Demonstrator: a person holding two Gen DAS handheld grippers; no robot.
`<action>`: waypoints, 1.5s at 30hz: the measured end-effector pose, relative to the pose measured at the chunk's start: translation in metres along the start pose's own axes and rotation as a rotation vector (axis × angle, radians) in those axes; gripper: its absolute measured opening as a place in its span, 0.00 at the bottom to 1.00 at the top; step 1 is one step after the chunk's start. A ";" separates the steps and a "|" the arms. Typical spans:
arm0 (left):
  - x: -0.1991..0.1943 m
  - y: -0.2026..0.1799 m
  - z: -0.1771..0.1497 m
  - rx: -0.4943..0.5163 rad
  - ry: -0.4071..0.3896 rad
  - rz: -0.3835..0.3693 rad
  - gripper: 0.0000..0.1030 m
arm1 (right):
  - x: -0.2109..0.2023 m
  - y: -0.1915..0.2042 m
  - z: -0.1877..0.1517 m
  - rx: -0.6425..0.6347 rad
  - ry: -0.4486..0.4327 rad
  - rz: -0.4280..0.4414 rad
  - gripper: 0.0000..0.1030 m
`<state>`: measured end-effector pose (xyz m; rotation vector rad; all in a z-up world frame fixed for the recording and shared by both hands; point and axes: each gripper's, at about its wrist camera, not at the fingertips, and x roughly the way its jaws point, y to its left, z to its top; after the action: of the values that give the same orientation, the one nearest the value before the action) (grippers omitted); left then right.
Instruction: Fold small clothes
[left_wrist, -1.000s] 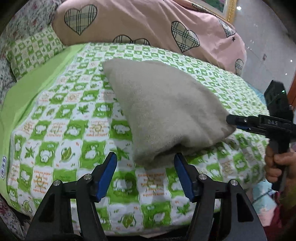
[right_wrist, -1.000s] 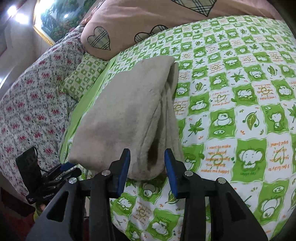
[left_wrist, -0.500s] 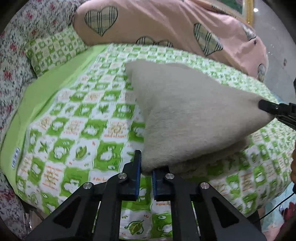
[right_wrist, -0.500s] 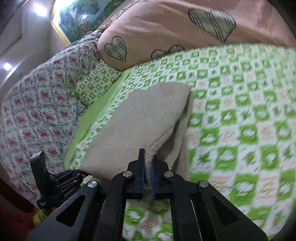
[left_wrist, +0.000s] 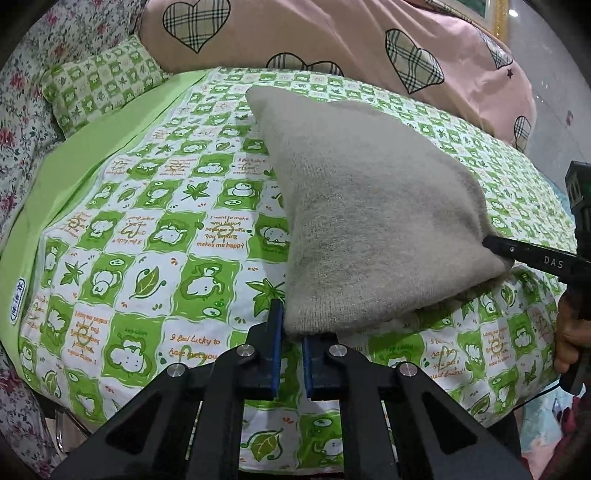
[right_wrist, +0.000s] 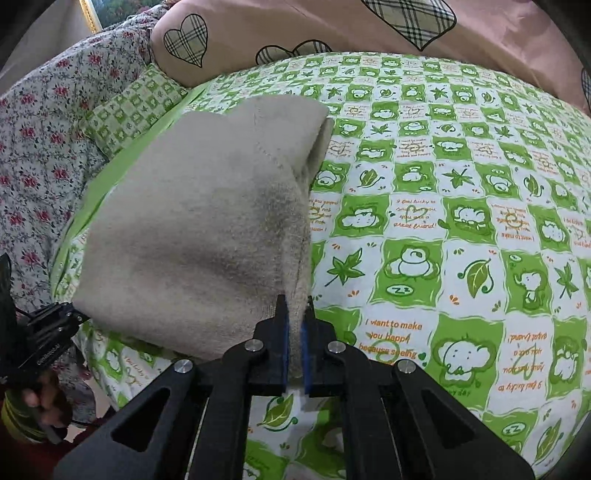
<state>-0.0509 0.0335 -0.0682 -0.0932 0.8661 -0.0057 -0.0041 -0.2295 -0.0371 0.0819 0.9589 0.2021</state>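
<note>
Both grippers, left (left_wrist: 291, 354) and right (right_wrist: 294, 350), pinch the near corners of the beige knit (left_wrist: 369, 221) lying on the green bedspread (left_wrist: 147, 240), and it looks soft, light and floppy, so corners are the sensible grip.

Open bedspread (right_wrist: 461, 229); pink duvet (left_wrist: 332, 33) behind

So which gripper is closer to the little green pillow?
Left. The left gripper pinches the beige cloth's near corner on the pillow's side; the right gripper pinches the other near corner, farther across the bed.
</note>
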 end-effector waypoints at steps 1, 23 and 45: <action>0.001 0.001 0.000 -0.003 0.002 -0.004 0.07 | 0.000 0.000 -0.001 -0.002 0.000 -0.002 0.06; -0.043 0.033 0.010 0.018 -0.050 -0.233 0.09 | -0.042 -0.029 0.015 0.154 -0.063 0.071 0.29; 0.001 0.021 0.100 -0.019 -0.082 -0.330 0.21 | 0.025 -0.017 0.079 0.231 -0.021 0.202 0.32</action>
<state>0.0253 0.0626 -0.0062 -0.2517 0.7610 -0.3002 0.0764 -0.2398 -0.0147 0.3938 0.9496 0.2751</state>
